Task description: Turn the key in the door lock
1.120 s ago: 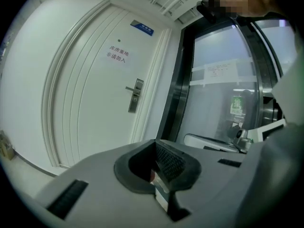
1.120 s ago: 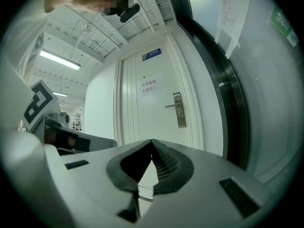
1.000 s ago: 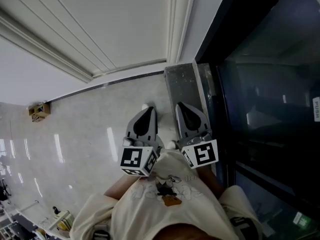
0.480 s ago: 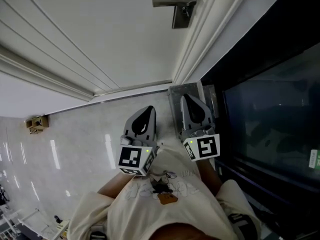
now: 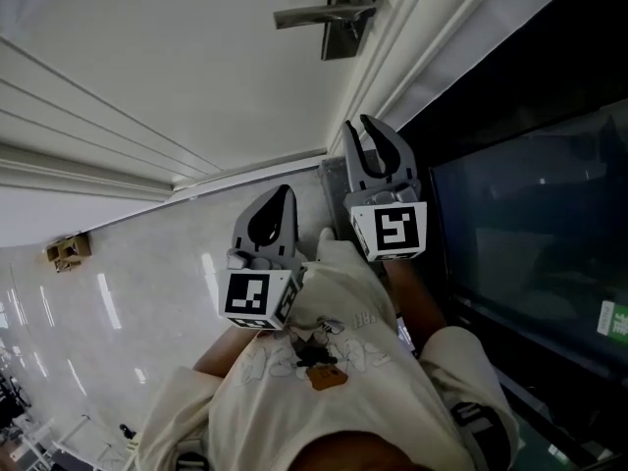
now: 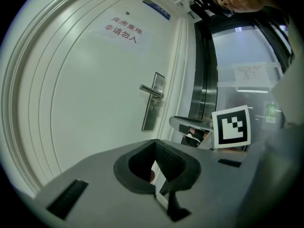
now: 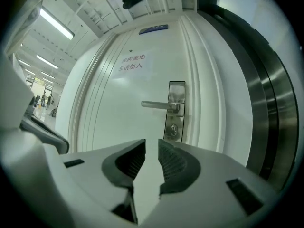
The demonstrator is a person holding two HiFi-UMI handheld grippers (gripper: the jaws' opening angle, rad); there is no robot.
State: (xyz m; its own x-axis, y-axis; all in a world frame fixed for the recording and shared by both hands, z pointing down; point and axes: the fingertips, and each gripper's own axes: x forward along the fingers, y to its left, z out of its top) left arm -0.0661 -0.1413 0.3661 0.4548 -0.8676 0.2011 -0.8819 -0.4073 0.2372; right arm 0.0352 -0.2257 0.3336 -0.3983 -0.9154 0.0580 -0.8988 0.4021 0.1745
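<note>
Nearest is the person's cream shirt (image 5: 334,361), with both grippers held out in front of it over the glossy pale floor (image 5: 147,273). The left gripper (image 5: 284,192) sits closer to the body; its jaw tips meet and hold nothing. The right gripper (image 5: 361,126) reaches further forward, beside the dark glass wall (image 5: 530,214). Its jaws are opening, with a narrow gap between them and nothing in it. Neither gripper touches anything. Beyond them stands the white panelled door (image 5: 196,67), shut. In the right gripper view the steel lock plate (image 7: 175,113) appears straight above the gap in the jaws, well apart from them. Its lever handle (image 7: 160,105) sticks out level to the left, and the round lock (image 7: 174,128) sits below it on the same plate. Whether a key is in the lock is too small to tell. Higher on the door is a paper notice (image 7: 133,63), with a small blue sign (image 7: 153,30) above it.
</note>
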